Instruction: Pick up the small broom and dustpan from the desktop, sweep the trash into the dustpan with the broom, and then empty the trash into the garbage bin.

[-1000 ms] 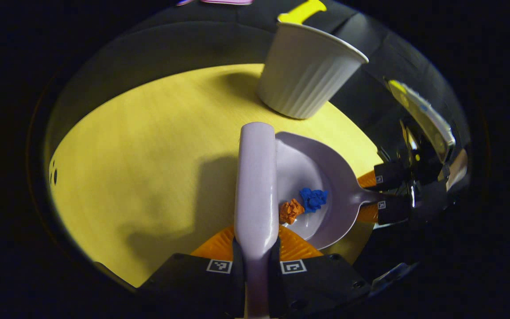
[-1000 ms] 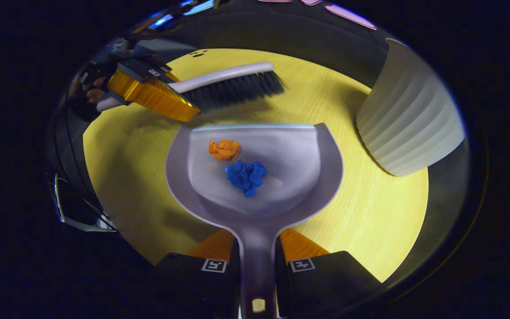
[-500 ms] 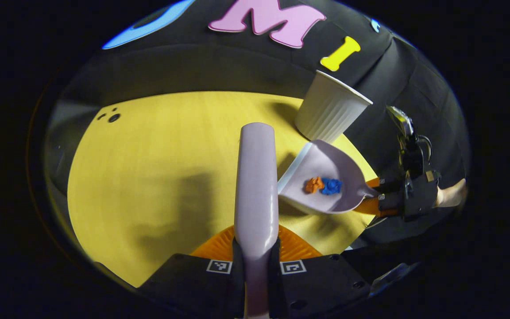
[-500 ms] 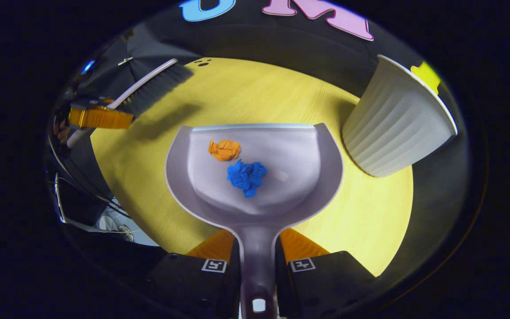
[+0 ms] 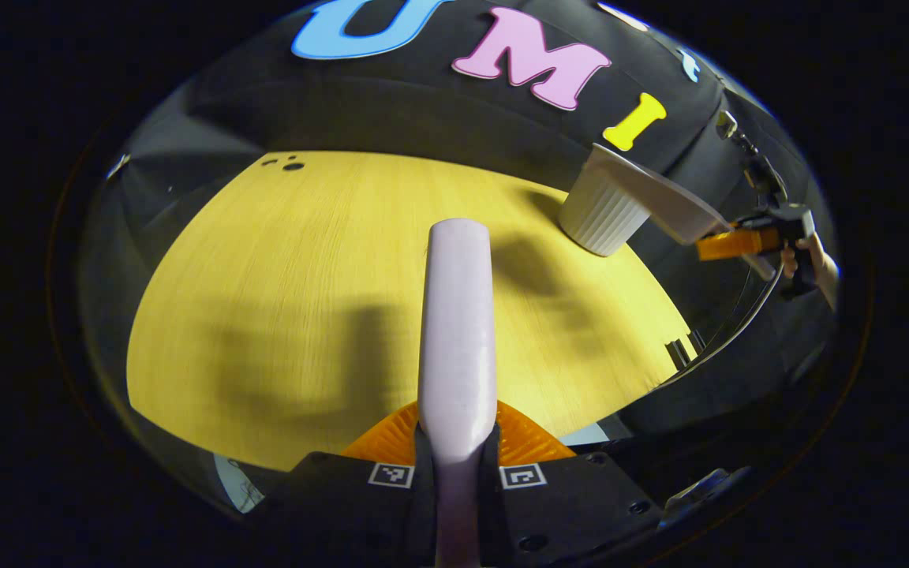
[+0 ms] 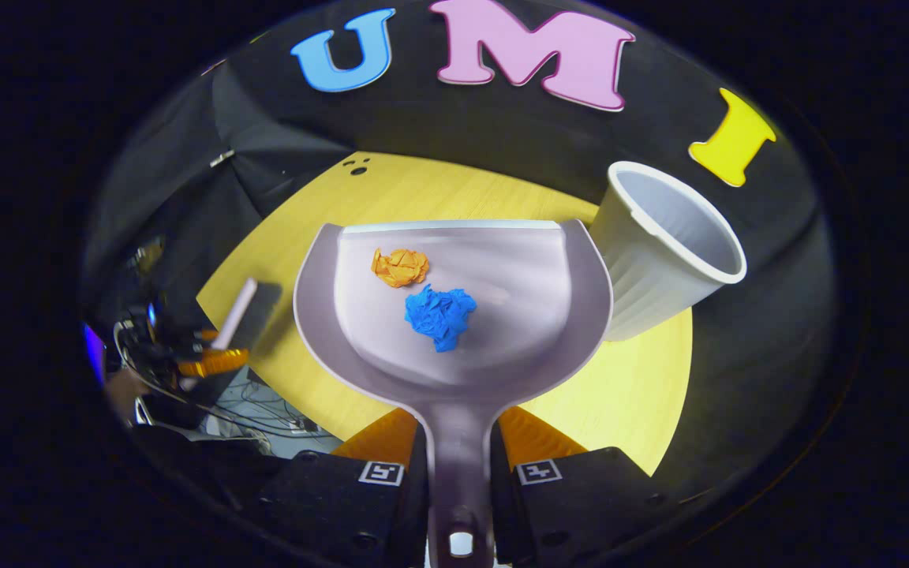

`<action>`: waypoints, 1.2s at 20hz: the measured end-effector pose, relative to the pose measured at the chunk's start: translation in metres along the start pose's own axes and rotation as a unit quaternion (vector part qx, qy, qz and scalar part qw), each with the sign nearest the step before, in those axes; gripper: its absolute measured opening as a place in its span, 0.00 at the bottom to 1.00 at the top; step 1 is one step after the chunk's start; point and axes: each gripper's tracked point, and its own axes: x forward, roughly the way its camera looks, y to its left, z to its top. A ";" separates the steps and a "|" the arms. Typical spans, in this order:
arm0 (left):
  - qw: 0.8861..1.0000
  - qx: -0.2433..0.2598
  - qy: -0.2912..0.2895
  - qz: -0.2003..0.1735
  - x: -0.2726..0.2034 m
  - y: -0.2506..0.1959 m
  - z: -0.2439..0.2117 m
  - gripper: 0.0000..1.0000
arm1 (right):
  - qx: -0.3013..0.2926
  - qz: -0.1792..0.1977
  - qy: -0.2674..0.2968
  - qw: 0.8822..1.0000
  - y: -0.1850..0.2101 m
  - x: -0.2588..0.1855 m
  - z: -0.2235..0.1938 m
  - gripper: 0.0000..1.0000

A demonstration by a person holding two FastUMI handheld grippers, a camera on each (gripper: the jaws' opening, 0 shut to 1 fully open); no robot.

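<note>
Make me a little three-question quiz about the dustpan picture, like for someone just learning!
1. True or false: the dustpan has two crumpled paper balls in it.
2. Which thing does the left claw hold? A) the white bin B) the broom C) a sponge
3. Fill in: next to the orange paper ball lies a ____ paper ball.

Key: 1 true; 2 B; 3 blue.
</note>
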 end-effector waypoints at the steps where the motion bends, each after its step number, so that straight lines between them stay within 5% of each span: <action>1: 1.000 -0.012 0.003 0.002 -0.001 0.002 -0.011 0.25 | 0.007 -0.001 -0.007 1.000 0.000 -0.004 0.004 0.37; 7: 0.999 -0.021 0.004 0.044 -0.011 0.021 -0.035 0.25 | 0.023 -0.043 -0.047 0.998 -0.016 -0.023 0.018 0.37; 9: 0.999 -0.012 0.001 0.050 -0.015 0.019 -0.030 0.26 | 0.031 -0.055 -0.046 0.997 -0.019 -0.023 0.018 0.31; 24: 0.997 -0.012 -0.005 0.074 -0.007 -0.006 0.037 0.25 | 0.038 -0.172 -0.046 0.983 -0.036 -0.017 0.026 0.36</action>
